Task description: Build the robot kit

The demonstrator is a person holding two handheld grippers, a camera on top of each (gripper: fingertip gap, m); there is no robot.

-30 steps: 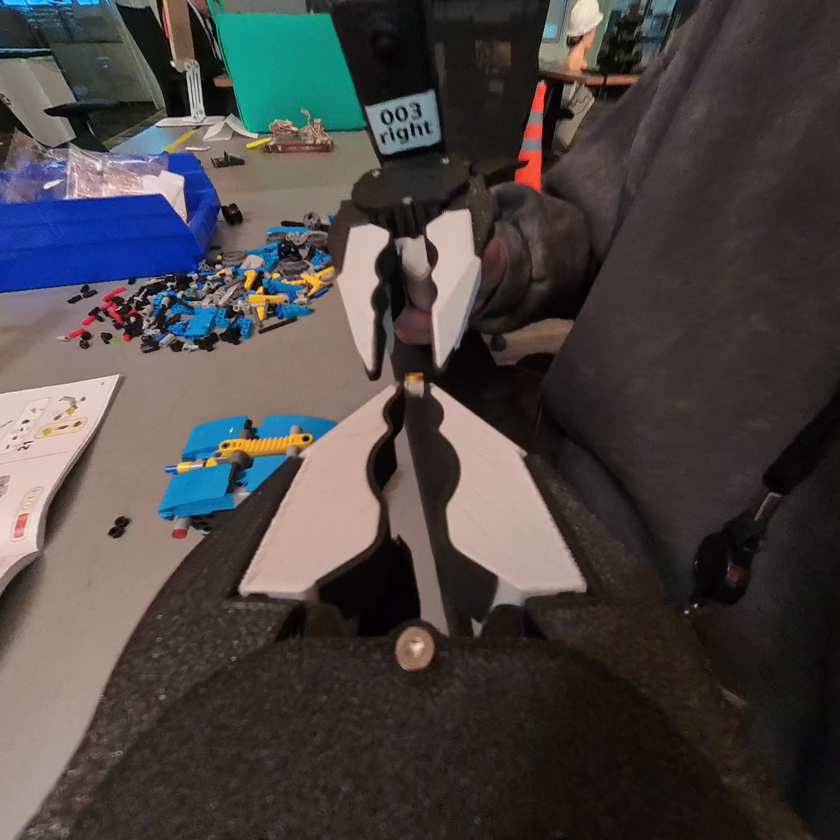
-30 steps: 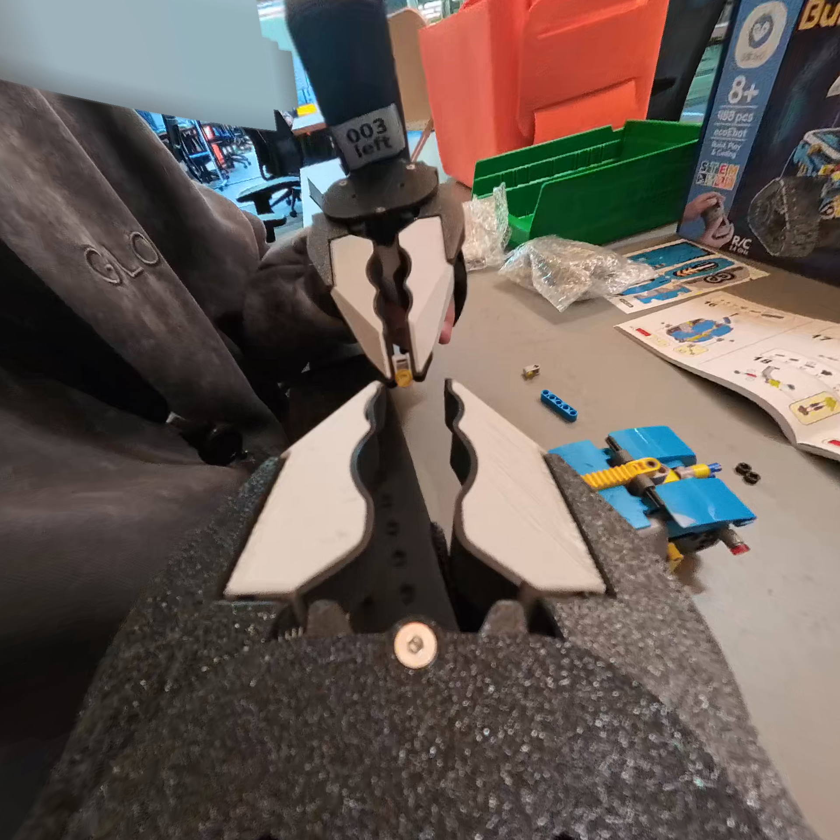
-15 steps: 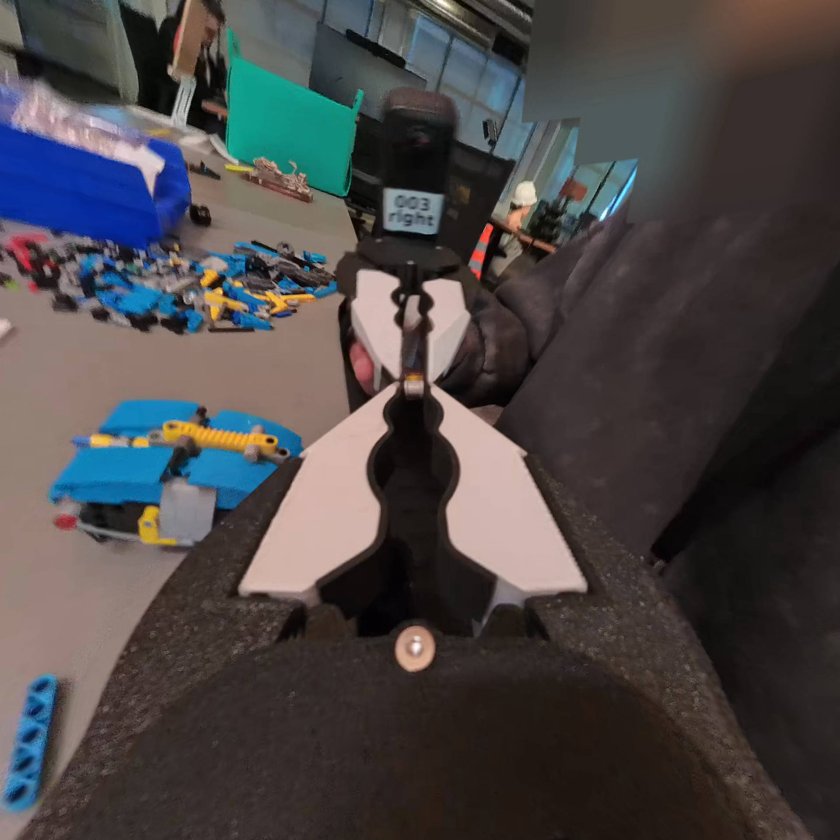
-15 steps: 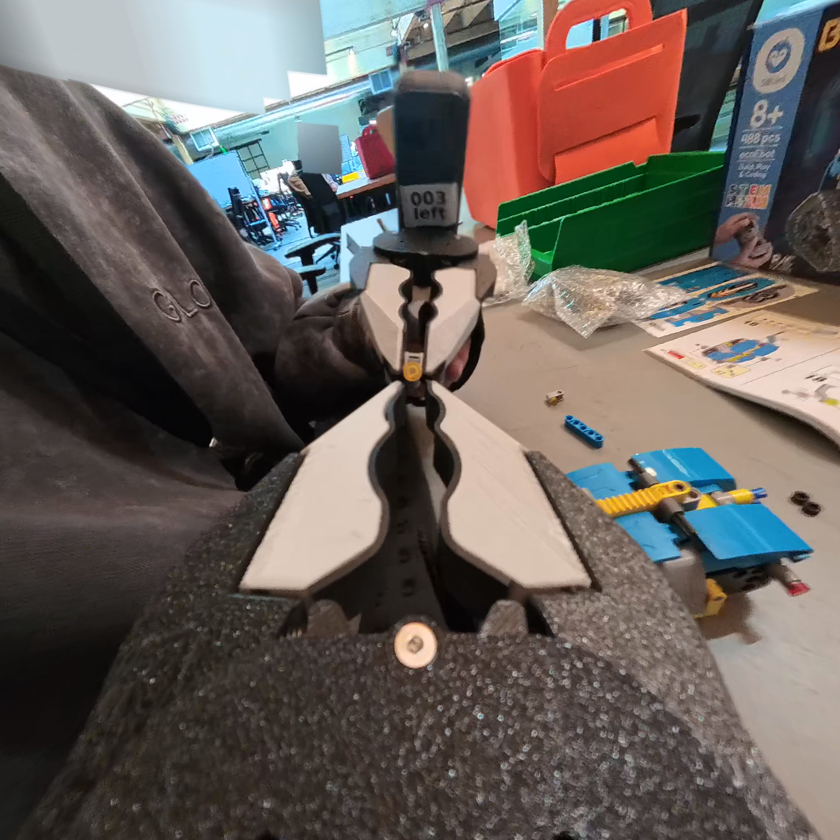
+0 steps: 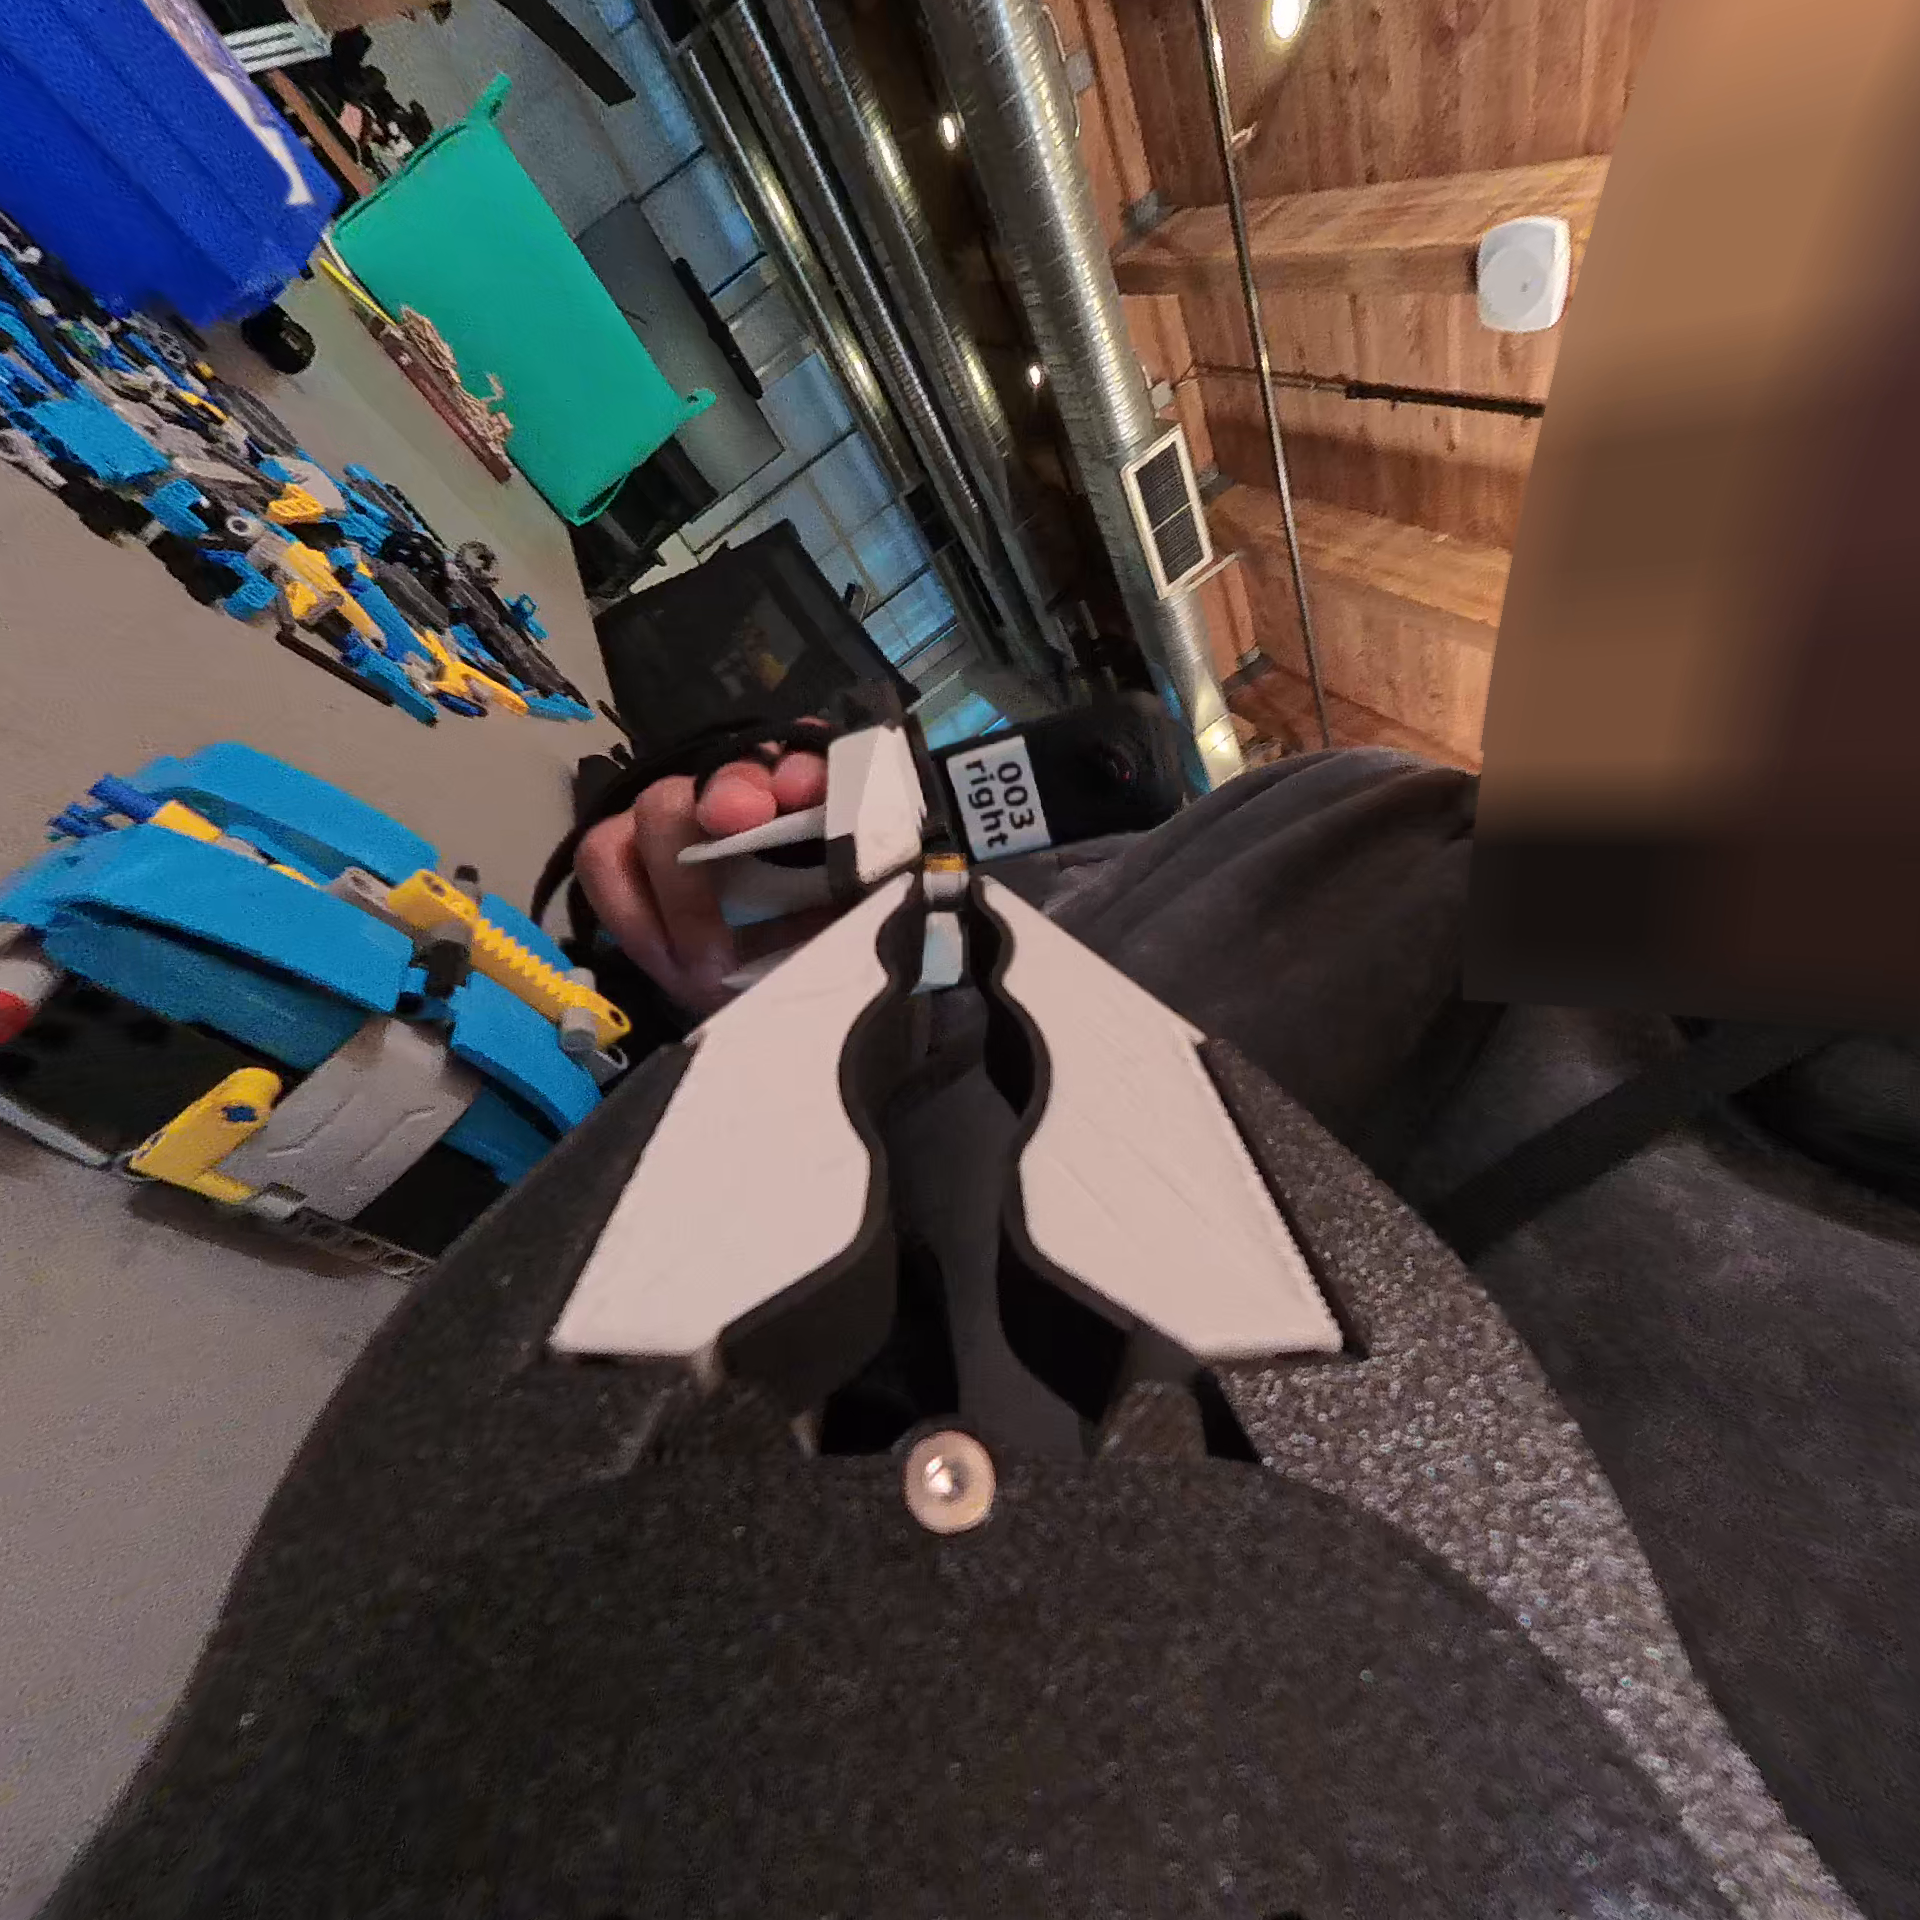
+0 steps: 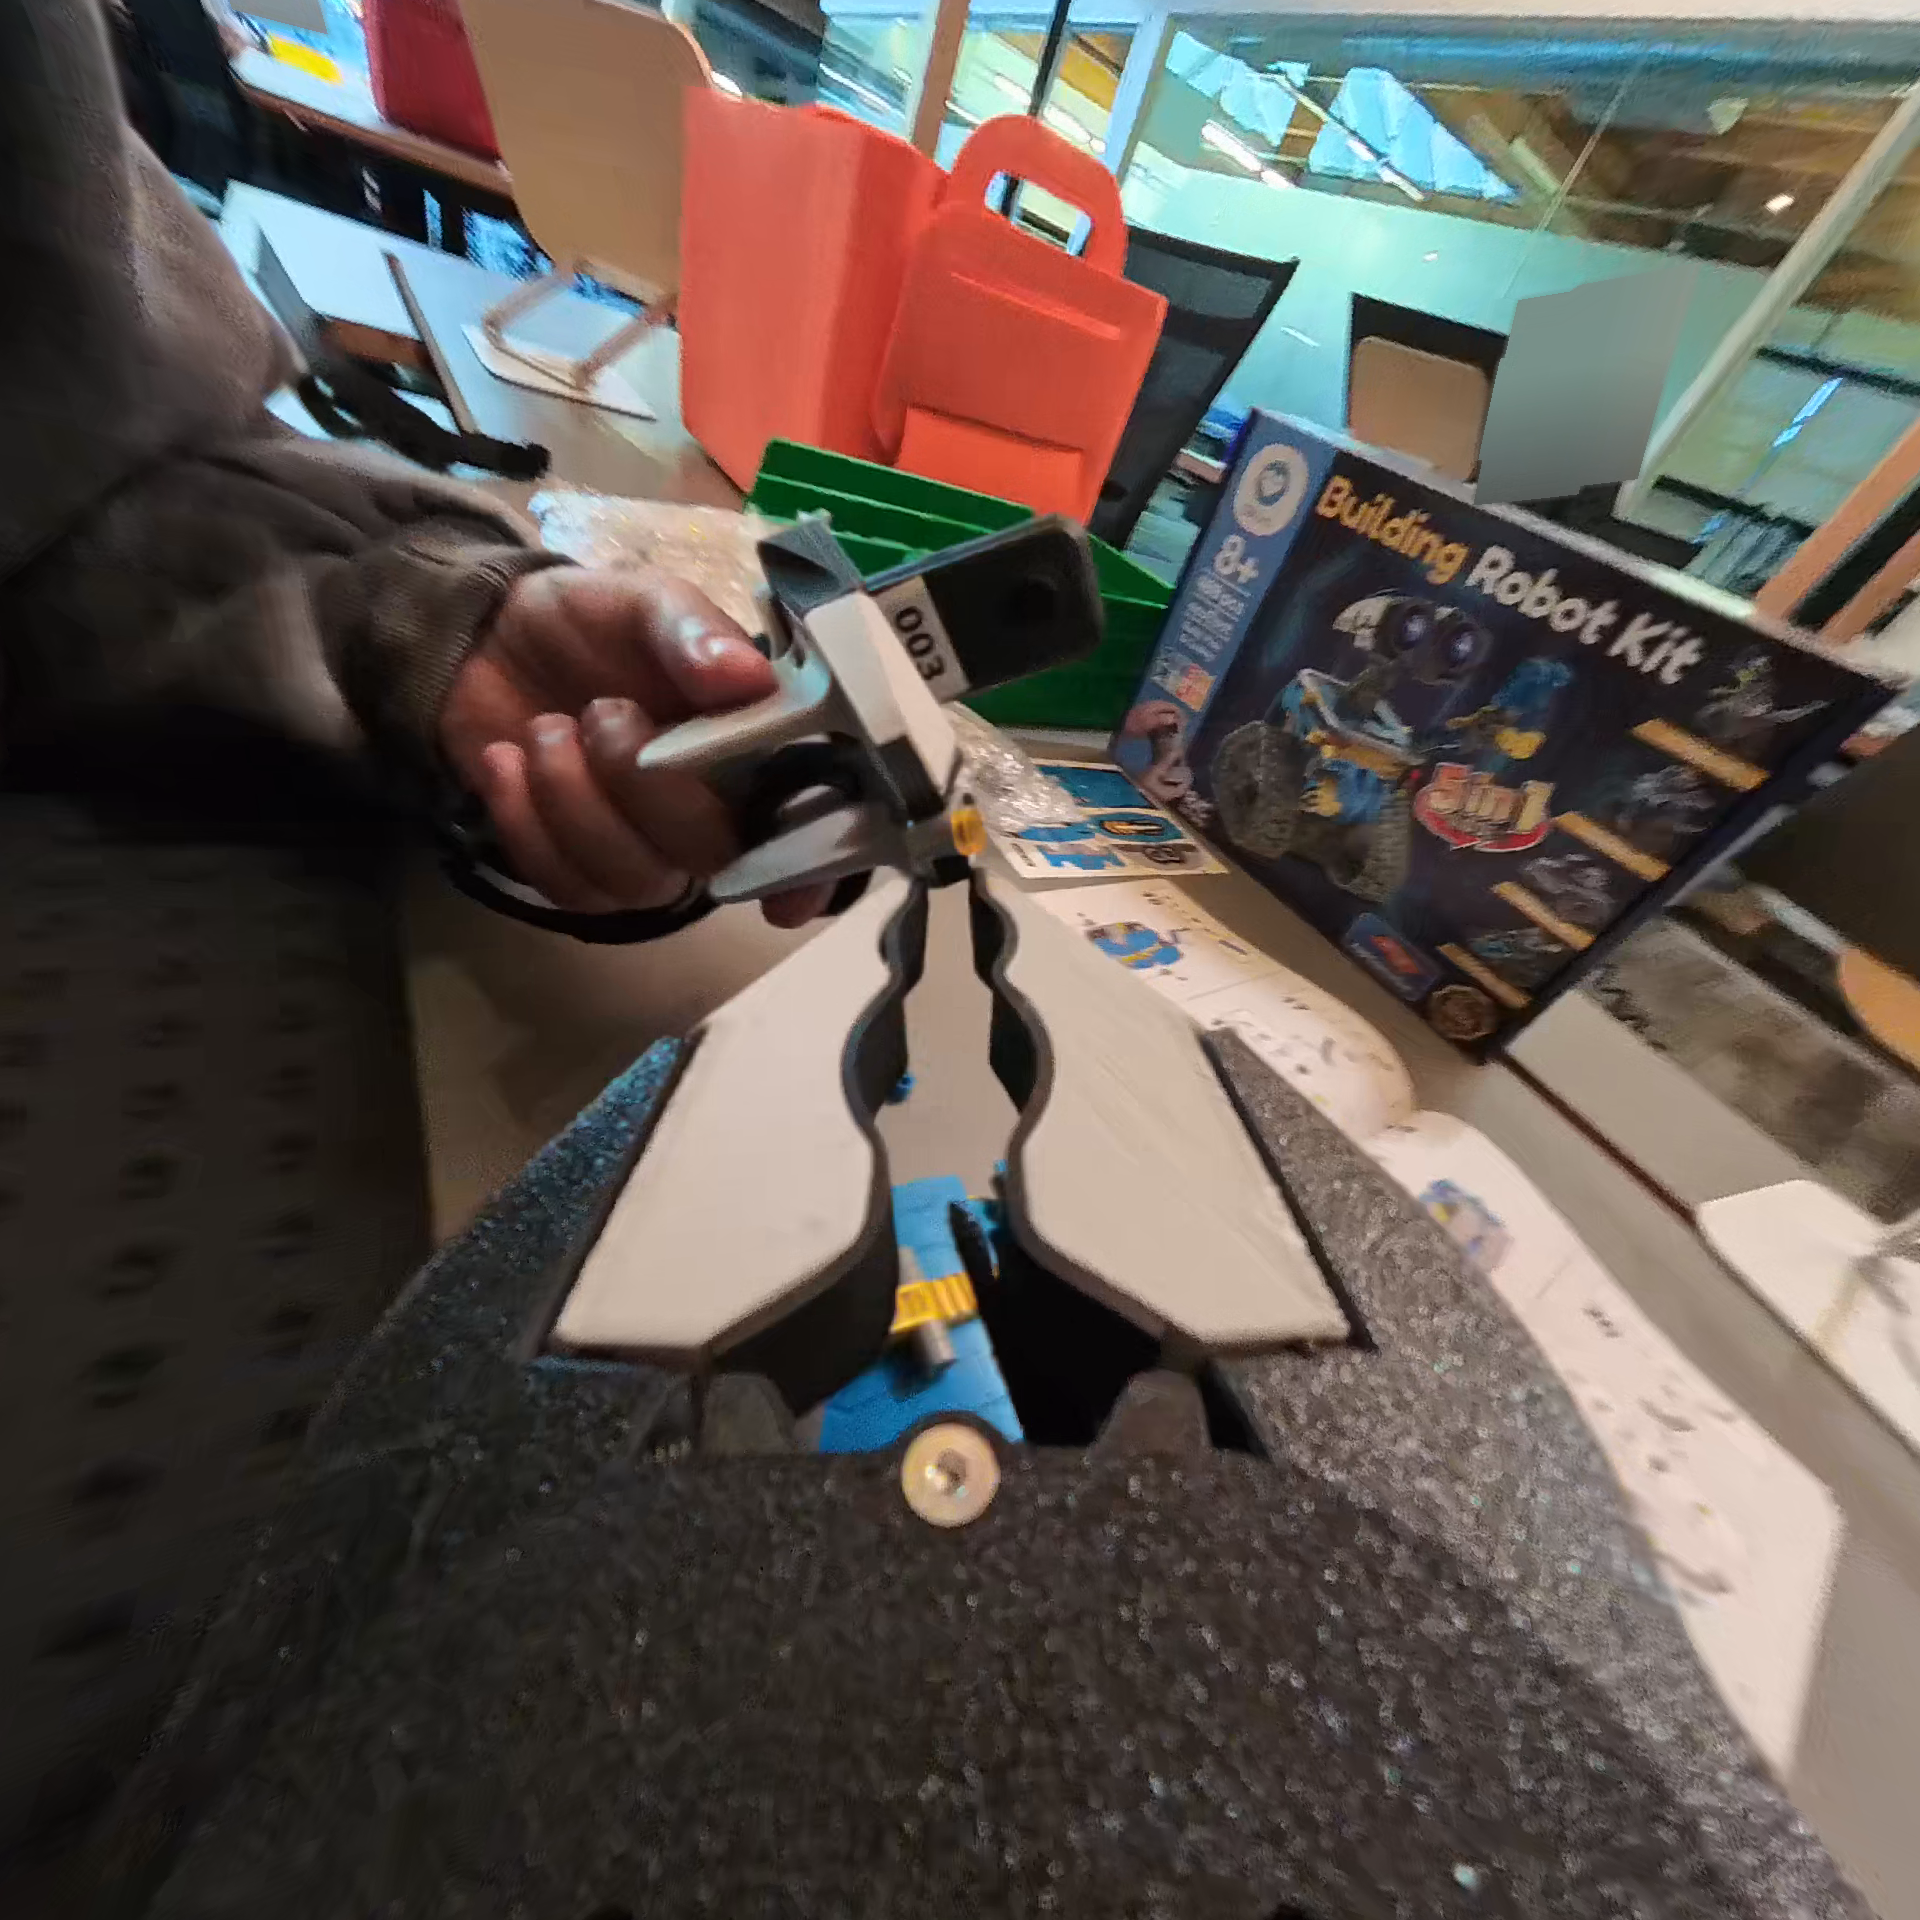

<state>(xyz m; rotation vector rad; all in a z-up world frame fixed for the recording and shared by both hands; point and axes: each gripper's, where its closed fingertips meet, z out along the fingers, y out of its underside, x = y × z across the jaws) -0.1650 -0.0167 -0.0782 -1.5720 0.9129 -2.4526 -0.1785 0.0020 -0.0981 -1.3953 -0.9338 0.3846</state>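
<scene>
My left gripper is shut on a small grey and yellow piece, held in the air in front of a person's dark sweatshirt. My right gripper meets it tip to tip, rolled about a quarter turn relative to it, with its jaws closed to a narrow gap on the same piece. The right gripper also shows in the left wrist view, a hand on its handle. A blue, grey and yellow brick model sits on the grey table to the left, and shows under my right fingers.
A pile of loose blue, black and yellow pieces, a blue bin and a green panel lie beyond the model. The right wrist view shows a kit box, instruction sheets, a green bin and an orange bag. Left and right tips are no more than a few centimetres apart.
My right gripper has closed from open onto the piece that the left holds. Both grippers have since rolled and tilted upward together, staying tip to tip.
</scene>
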